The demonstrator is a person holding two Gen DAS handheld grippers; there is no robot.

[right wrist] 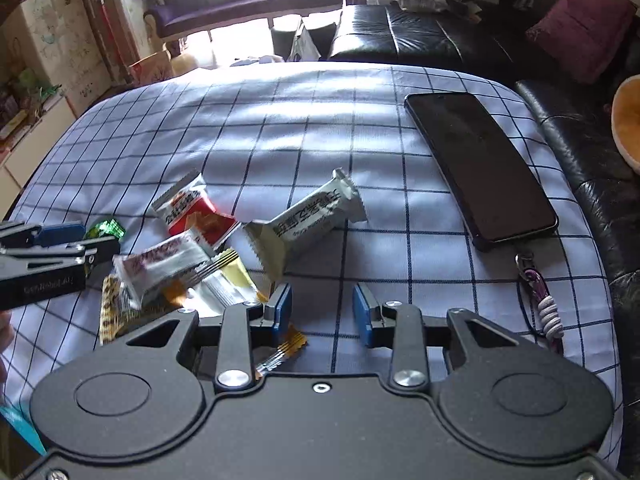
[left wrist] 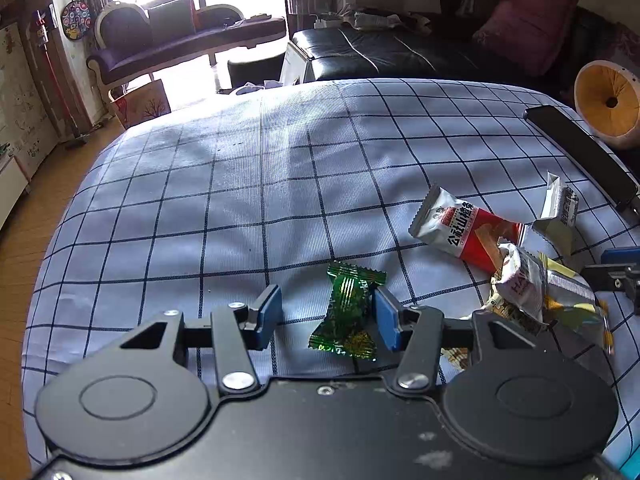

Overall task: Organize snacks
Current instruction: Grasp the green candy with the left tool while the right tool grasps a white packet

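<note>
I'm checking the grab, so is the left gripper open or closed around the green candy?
Open. The left gripper straddles the green candy; a gap shows beside its left pad.

both grippers same build: left gripper (left wrist: 328,320) and right gripper (right wrist: 322,312) have a matte black body, two round embossed discs, black link arms with silver screws, and blue rectangular pads (left wrist: 386,320) on the fingertips. white scuff specks on left body (lower right). faint grey lettering on left gripper's side, unreadable.
</note>
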